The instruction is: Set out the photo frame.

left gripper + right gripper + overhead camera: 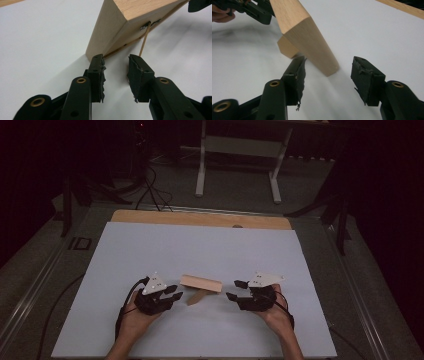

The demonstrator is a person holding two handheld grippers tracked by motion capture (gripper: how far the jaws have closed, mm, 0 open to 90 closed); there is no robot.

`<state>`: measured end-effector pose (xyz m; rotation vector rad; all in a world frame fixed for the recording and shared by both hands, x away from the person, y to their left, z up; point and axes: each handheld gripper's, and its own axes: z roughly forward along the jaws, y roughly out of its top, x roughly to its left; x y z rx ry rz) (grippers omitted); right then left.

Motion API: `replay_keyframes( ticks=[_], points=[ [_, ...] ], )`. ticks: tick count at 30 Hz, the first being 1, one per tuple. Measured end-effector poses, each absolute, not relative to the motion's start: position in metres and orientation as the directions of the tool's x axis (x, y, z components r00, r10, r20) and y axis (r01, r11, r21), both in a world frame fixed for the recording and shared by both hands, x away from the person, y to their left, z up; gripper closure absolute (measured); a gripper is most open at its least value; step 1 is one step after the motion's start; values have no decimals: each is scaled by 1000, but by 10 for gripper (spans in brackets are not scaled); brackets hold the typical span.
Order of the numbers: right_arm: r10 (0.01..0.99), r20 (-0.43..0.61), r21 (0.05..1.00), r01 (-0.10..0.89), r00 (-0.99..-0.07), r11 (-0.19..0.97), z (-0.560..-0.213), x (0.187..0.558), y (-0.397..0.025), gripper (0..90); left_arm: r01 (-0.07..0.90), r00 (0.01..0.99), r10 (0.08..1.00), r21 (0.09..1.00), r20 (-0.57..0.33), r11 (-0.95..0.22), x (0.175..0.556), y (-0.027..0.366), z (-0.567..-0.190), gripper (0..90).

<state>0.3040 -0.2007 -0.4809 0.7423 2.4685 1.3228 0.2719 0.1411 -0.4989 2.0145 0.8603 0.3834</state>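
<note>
White tabletop (200,250) spreads wide and bare around a pale wooden block with a flat wooden flap hinged beneath it (200,283), lying near the front middle. Left gripper (174,292) sits just beside its left end, jaws parted and empty; right gripper (236,290) faces its right end, jaws likewise apart.

My wooden block (110,30) is pale, unfinished timber with fine grain and a matt, smooth face; a thin wooden flap (196,297) hangs from it on small shiny metal fittings. My left gripper (115,72) and right gripper (328,77) are matt black plastic with brass-coloured rivets, their pads (300,77) rough, frayed black rubber. The table cover (200,250) is smooth, matt white.
</note>
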Motion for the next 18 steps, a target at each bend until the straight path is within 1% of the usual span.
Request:
replay_keyframes(
  ticks=[1,3,4,5,7,8,9,10,11,12,13,14,15,16,17,18],
  points=[
    [554,21,830,324,-832,454,-481,304,-201,492,425,713,699,827,-56,-367,272,141,-499,674],
    [560,21,830,326,-828,453,-482,304,-201,505,423,711,701,829,-53,-366,272,140,-499,677],
    [574,15,831,329,-819,449,-482,305,-201,552,423,712,701,829,-54,-366,272,140,-498,691],
    [574,15,831,329,-819,449,-482,305,-201,552,423,711,702,829,-53,-365,272,139,-498,691],
    [586,8,832,330,-810,446,-482,305,-200,592,424,707,705,828,-50,-367,272,138,-499,695],
    [601,2,837,330,-799,437,-482,305,-199,654,423,707,706,827,-47,-369,272,137,-499,708],
    [601,2,837,330,-799,437,-482,305,-199,654,422,704,709,828,-44,-368,272,136,-499,708],
    [614,-3,840,331,-789,430,-482,306,-197,717,420,707,706,828,-43,-370,272,136,-499,712],
    [618,-6,841,330,-786,428,-482,306,-196,736,412,706,708,830,-29,-377,271,133,-499,711],
    [618,-6,841,330,-786,428,-482,306,-196,736,412,706,708,830,-29,-377,271,133,-499,713],
    [624,-7,842,332,-782,425,-483,306,-195,762,410,708,706,829,-26,-381,271,132,-499,713],
    [639,-17,841,334,-769,425,-484,307,-194,808,406,715,699,829,-28,-383,271,129,-499,724],
    [639,-17,841,334,-769,425,-484,307,-194,808,406,715,699,829,-28,-383,271,129,-499,730],
    [644,-13,842,339,-765,420,-485,307,-191,850,407,721,692,827,-30,-388,272,128,-499,735],
    [644,-13,842,339,-765,420,-485,307,-191,850,406,725,689,826,-30,-391,272,127,-499,735],
    [646,-17,840,339,-763,423,-485,308,-190,868,406,729,684,825,-33,-393,272,125,-499,744]
  ],
)
